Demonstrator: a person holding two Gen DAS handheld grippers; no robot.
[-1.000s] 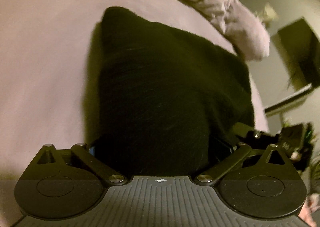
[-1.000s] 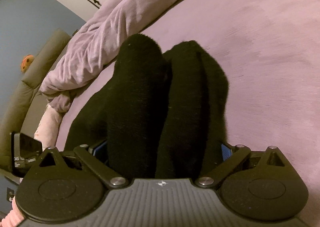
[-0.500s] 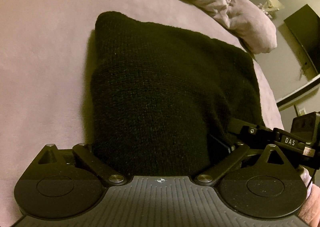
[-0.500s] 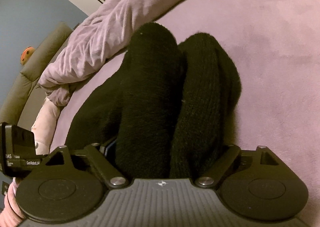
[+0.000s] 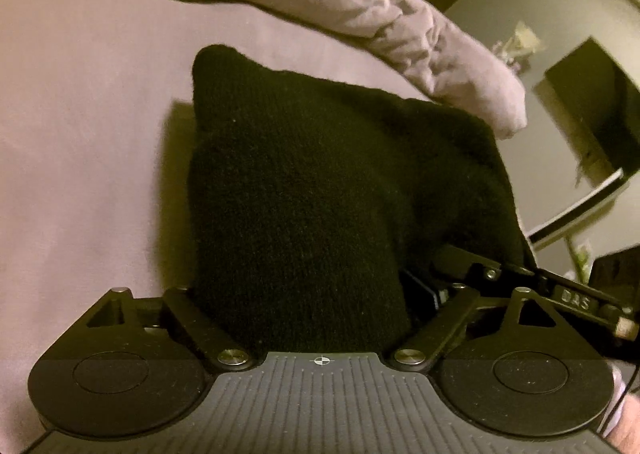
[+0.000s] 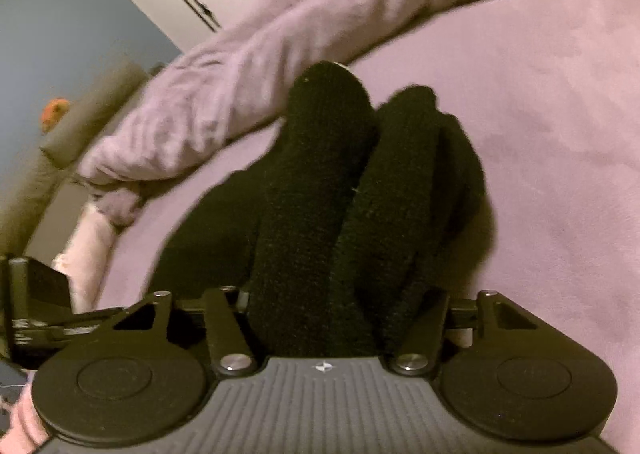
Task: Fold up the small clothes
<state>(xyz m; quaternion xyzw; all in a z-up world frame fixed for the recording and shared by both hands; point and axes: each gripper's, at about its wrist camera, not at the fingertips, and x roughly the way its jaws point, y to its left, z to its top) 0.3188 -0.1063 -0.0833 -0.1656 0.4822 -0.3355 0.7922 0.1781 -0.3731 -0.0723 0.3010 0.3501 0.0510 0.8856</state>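
This is a bedroom in a home. A wide bed with a smooth mauve-pink sheet [image 6: 540,142] fills most of both views, and a rumpled lilac duvet [image 6: 248,66] lies bunched along its far side. Beyond it stand white wardrobe doors with thin dark handles [image 6: 192,6] next to a blue-painted wall [image 6: 52,34]. A grey-green padded headboard or cushion [image 6: 80,122] lies at the bed's edge. In the left wrist view, a dark flat screen [image 5: 600,118] hangs on a pale wall.
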